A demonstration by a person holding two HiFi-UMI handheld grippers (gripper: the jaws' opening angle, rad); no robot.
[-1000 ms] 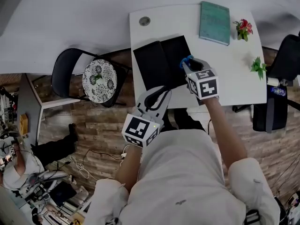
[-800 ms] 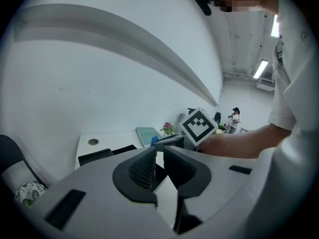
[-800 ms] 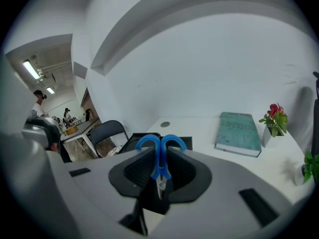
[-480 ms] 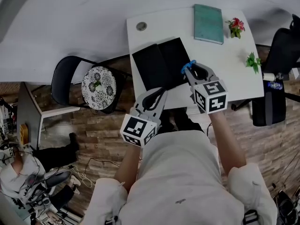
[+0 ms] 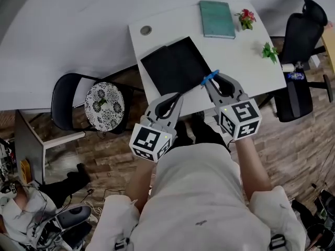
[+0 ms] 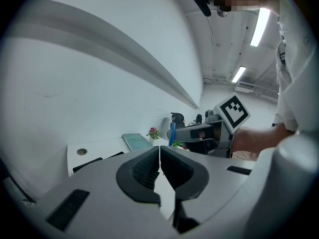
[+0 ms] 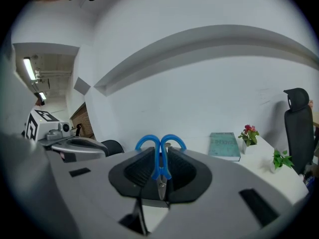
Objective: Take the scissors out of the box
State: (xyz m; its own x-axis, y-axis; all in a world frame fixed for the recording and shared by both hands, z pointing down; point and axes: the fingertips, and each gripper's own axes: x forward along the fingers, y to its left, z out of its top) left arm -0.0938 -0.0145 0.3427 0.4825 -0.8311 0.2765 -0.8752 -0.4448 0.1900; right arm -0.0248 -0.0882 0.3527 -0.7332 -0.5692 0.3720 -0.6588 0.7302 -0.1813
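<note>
The scissors have blue handles, and my right gripper is shut on them, holding them in the air above the near edge of the white table. In the right gripper view the scissors stand with handles outward and the metal blades back between the pads of the right gripper. The black box lies open and flat on the table, just beyond the scissors. My left gripper hovers at the box's near corner; in its own view the left gripper is shut on nothing.
A teal book, a small flower pot and a green sprig sit on the far and right parts of the table. A black office chair stands at the right, a folding chair with a patterned cushion at the left.
My right gripper has risen with the scissors, off the box and back toward the table's near edge. The left gripper has lifted a little.
</note>
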